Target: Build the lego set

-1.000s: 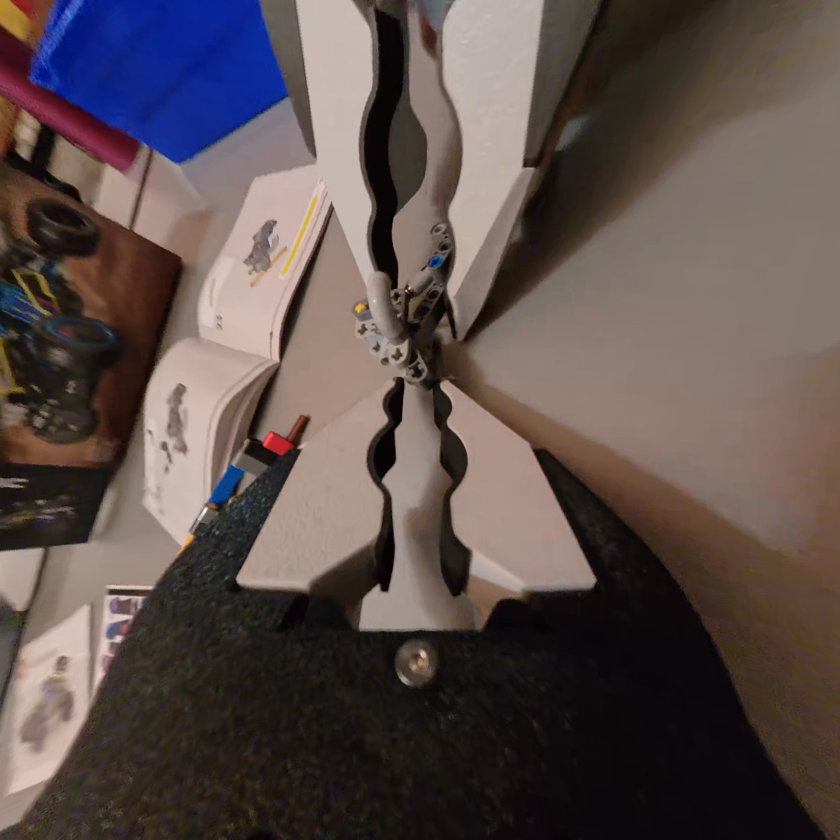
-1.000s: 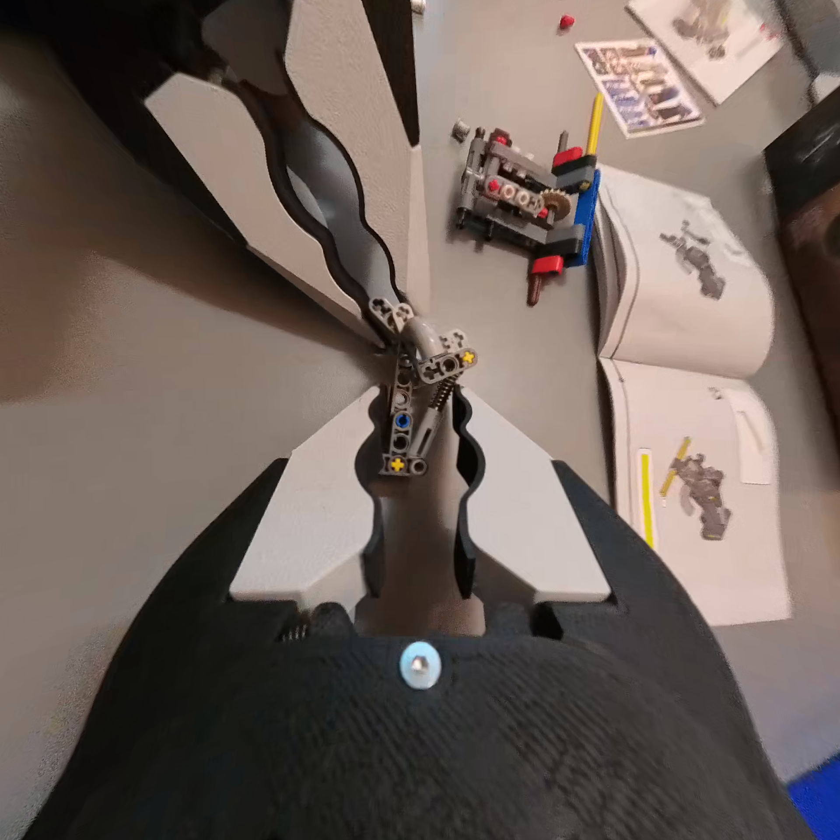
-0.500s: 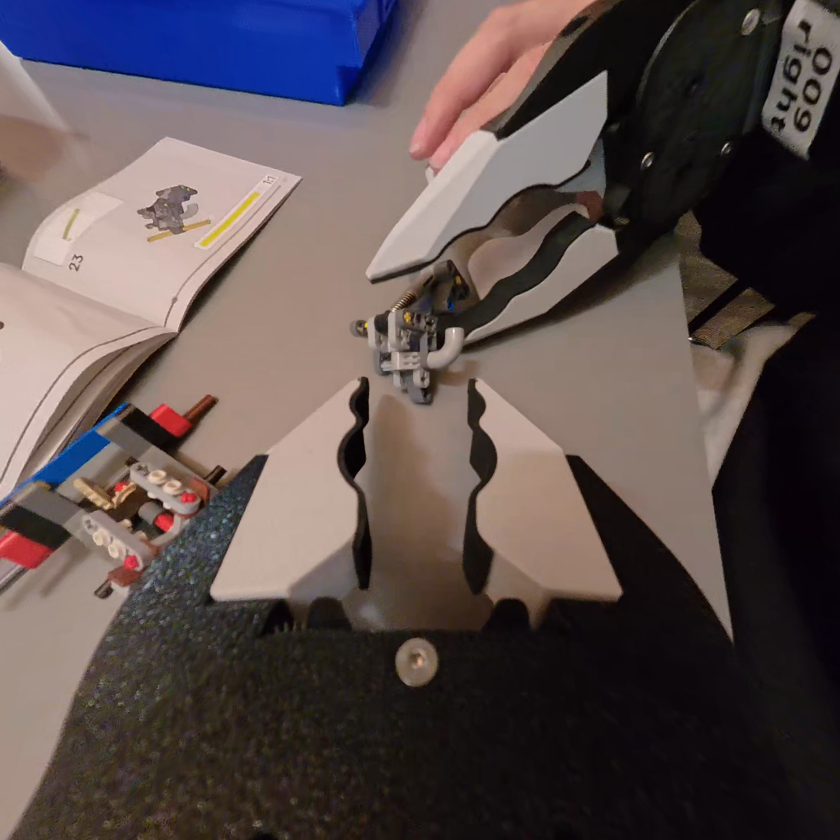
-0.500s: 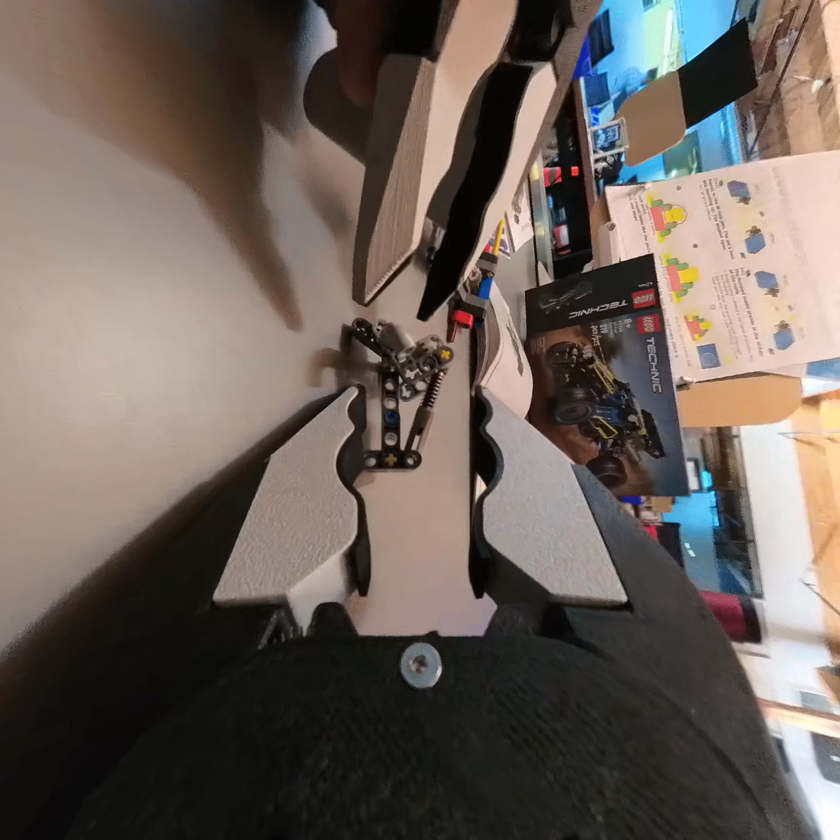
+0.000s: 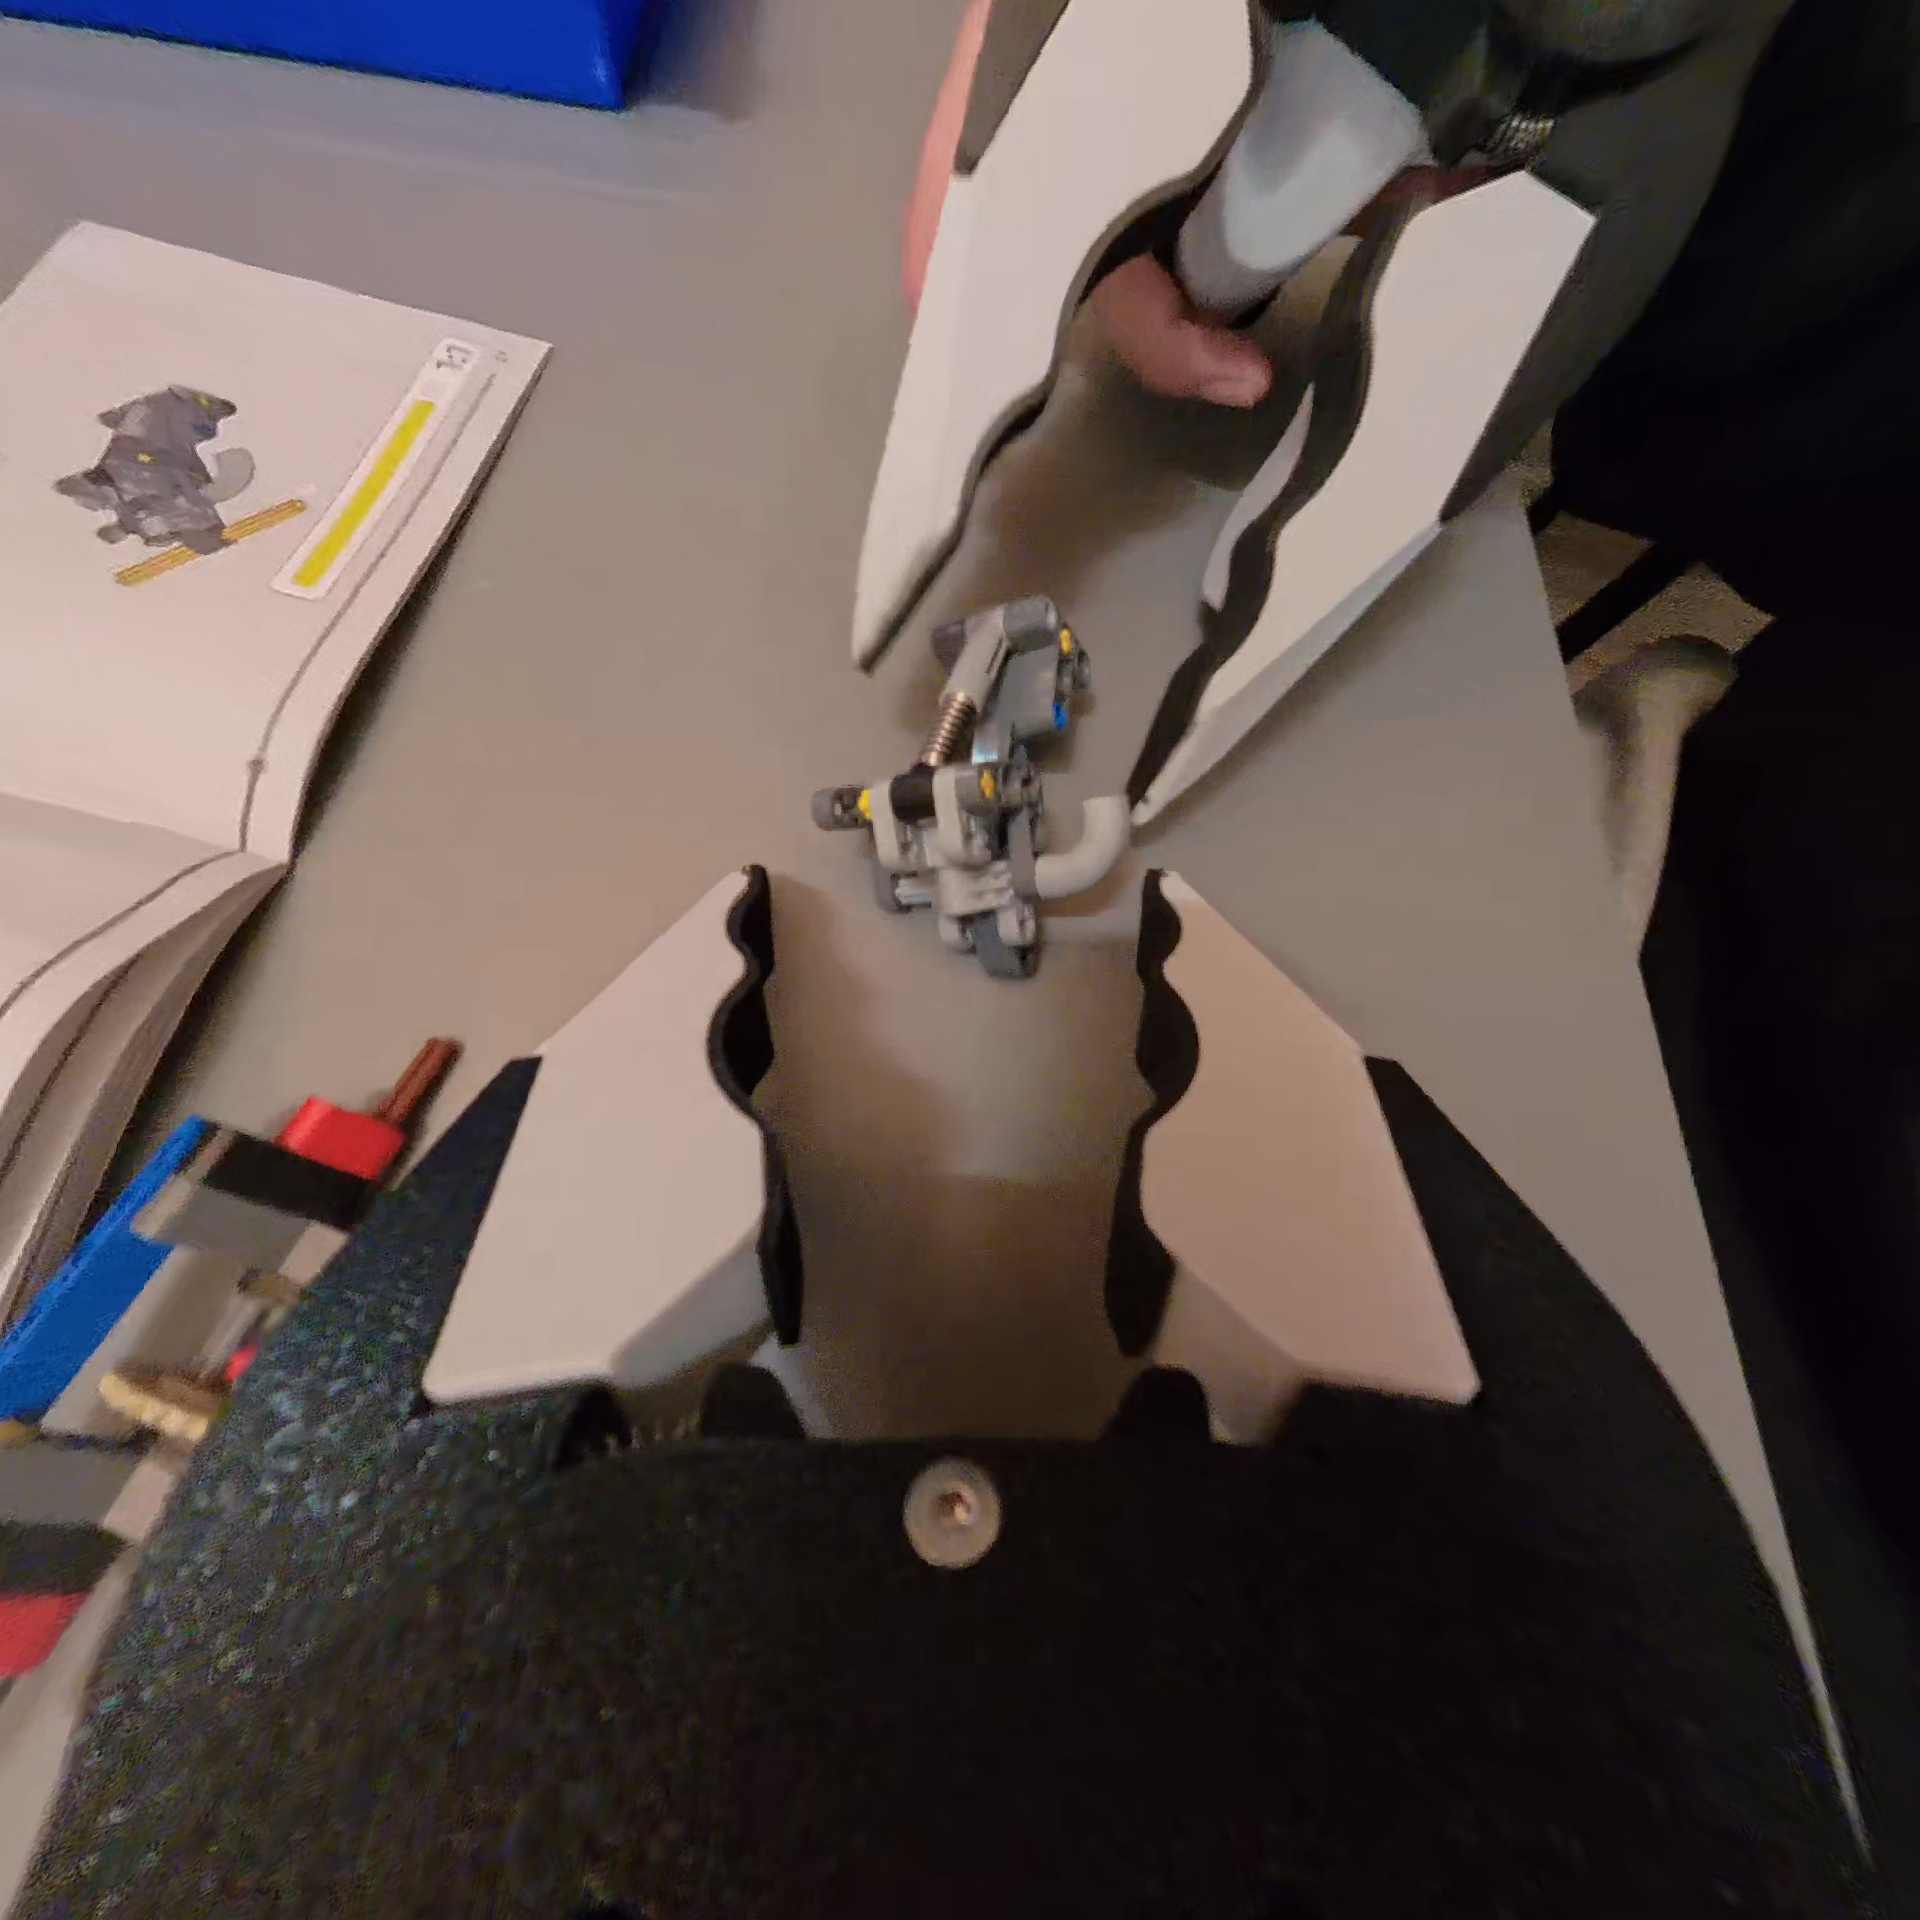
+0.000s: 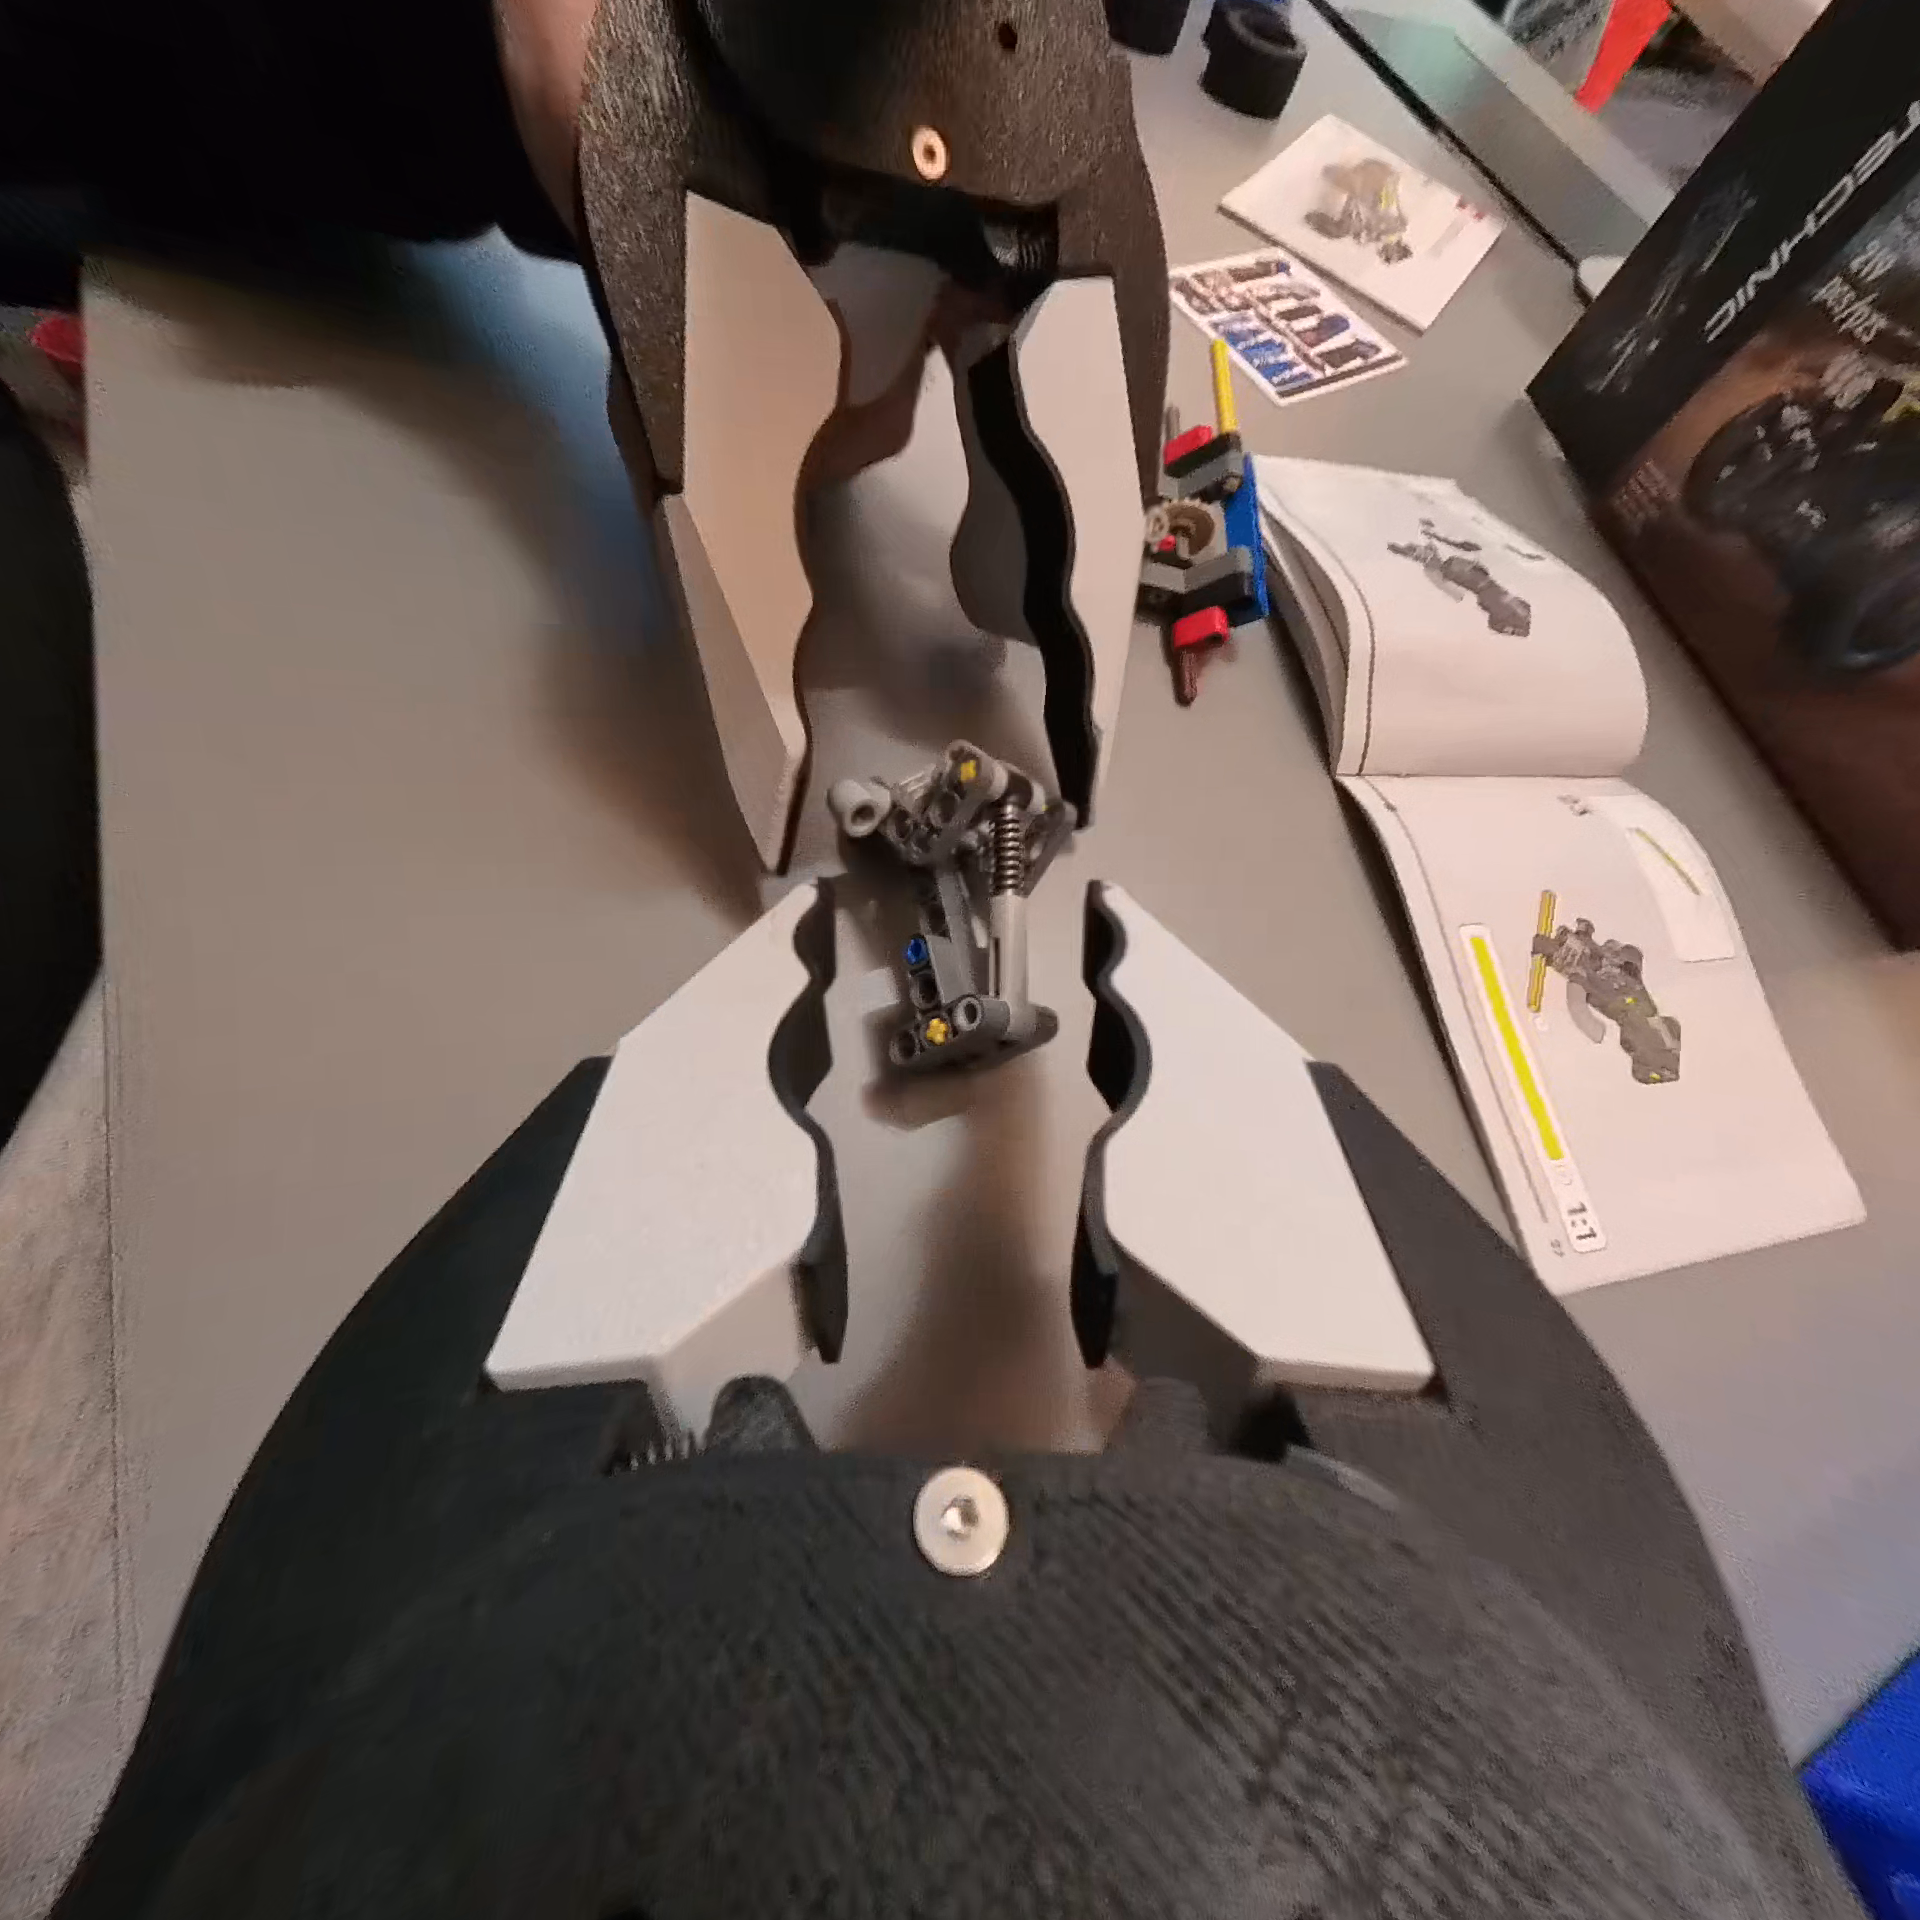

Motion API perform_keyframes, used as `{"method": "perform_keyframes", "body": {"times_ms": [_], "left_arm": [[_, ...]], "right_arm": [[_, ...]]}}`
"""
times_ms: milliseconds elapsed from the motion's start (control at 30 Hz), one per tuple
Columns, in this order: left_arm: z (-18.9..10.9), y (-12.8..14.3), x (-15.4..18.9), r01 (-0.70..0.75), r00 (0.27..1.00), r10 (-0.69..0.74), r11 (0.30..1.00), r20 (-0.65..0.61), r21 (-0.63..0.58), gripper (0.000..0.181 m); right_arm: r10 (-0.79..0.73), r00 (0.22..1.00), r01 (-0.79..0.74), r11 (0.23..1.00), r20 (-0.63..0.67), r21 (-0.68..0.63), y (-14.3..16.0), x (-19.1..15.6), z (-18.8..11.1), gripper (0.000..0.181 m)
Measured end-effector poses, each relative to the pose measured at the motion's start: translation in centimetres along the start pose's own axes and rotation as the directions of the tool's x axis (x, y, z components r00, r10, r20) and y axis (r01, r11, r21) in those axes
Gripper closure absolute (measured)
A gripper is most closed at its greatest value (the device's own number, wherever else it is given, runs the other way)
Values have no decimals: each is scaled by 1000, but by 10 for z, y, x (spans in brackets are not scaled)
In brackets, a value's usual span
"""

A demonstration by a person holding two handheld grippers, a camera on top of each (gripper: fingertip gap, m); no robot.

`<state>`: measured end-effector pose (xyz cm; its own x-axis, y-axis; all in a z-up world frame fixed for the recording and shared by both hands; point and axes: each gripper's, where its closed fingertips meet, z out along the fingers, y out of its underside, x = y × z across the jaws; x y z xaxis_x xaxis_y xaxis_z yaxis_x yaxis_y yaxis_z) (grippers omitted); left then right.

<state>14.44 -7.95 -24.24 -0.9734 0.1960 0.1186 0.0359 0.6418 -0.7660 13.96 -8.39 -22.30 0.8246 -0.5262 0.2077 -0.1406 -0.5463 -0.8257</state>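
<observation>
Released, grey lego assembly [image 5: 971, 805] lies between both spread grippers, underside hidden.

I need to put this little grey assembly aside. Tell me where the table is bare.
Bare: the wide grey stretch of table away from the open booklet, beyond the small grey assembly. Crowded: the booklet side, where the blue-and-red build, sticker sheet and box sit close together.
</observation>
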Motion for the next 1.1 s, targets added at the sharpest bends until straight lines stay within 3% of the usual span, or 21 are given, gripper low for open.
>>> {"method": "perform_keyframes", "body": {"times_ms": [100, 233, 367, 433, 567, 733, 833, 933, 1100], "left_arm": [[4, -7, -3, 8, 1000, -8, 1000, -13, 20, 117], [4, -11, -1, -5, 1000, 6, 999, -15, 41, 130], [2, -14, 5, -137, 990, 135, 989, 36, 60, 130], [1, -15, 5, -247, 966, 241, 967, 94, 60, 136], [2, -8, 4, -417, 894, 410, 909, 178, 2, 136], [-5, -7, 5, -342, 930, 334, 939, 152, 33, 132], [-10, 0, -2, -281, 950, 276, 960, 144, 11, 134], [-11, 1, -7, -276, 947, 271, 961, 172, 8, 132], [-9, -1, -2, -312, 940, 306, 950, 155, 19, 131]], "right_arm": [[15, 1000, -15, 999, 18, 28, -4, 4, 0, 149], [12, 1000, -12, 999, 16, -51, 10, 4, 2, 151], [-43, 998, 48, 994, 54, -100, 22, -6, -3, 137], [13, 999, -9, 995, 39, -102, 25, -1, -9, 130], [125, 991, -122, 990, 41, -64, 21, 10, -12, 134], [88, 989, -85, 996, 119, -26, 5, -4, -4, 148], [0, 998, 3, 999, 60, -51, 6, 2, 1, 158], [-180, 984, 179, 983, -10, -43, 4, 2, 3, 168], [-472, 866, 467, 882, -167, -70, 4, 2, 5, 168]]}}
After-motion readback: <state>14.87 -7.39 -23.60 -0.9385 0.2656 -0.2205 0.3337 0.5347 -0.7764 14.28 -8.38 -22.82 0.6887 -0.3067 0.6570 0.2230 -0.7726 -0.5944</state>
